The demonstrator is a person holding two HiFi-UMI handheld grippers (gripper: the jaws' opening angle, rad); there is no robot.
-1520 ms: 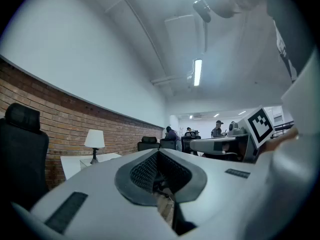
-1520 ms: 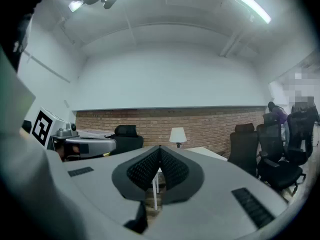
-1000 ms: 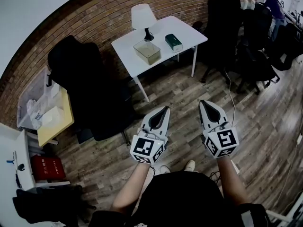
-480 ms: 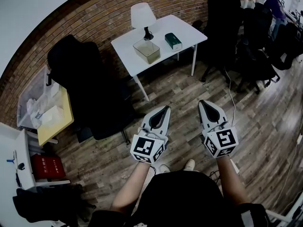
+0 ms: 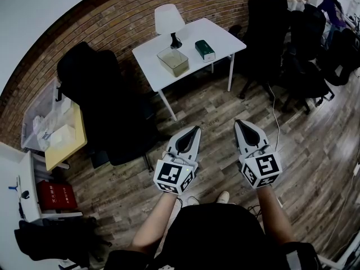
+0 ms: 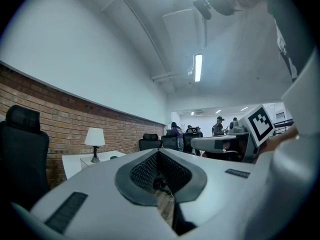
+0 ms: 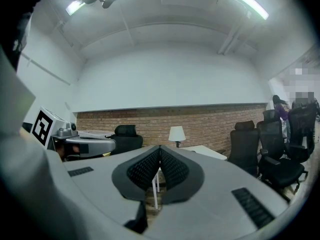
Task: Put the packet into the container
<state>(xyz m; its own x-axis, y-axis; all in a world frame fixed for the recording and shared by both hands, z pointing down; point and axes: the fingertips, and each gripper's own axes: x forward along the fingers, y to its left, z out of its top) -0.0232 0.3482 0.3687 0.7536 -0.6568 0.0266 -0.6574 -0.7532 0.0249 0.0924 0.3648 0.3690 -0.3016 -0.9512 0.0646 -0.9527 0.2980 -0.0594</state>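
While packet (image 5: 206, 50) and container (image 5: 173, 61) sit apart on table (image 5: 224, 38), left tongs (image 5: 196, 129), right tongs (image 5: 238, 122) closed, apparently empty.

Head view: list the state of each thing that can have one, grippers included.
left gripper: shut, empty, over the floor.
right gripper: shut, empty, over the floor.
packet: lying on the white table, outside the container.
container: upright beside the packet, not touching it.
lamp: upright behind the container.

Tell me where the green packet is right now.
Head view: the green packet lies on the white table near the brick wall, just right of the clear container, with the lamp behind that.
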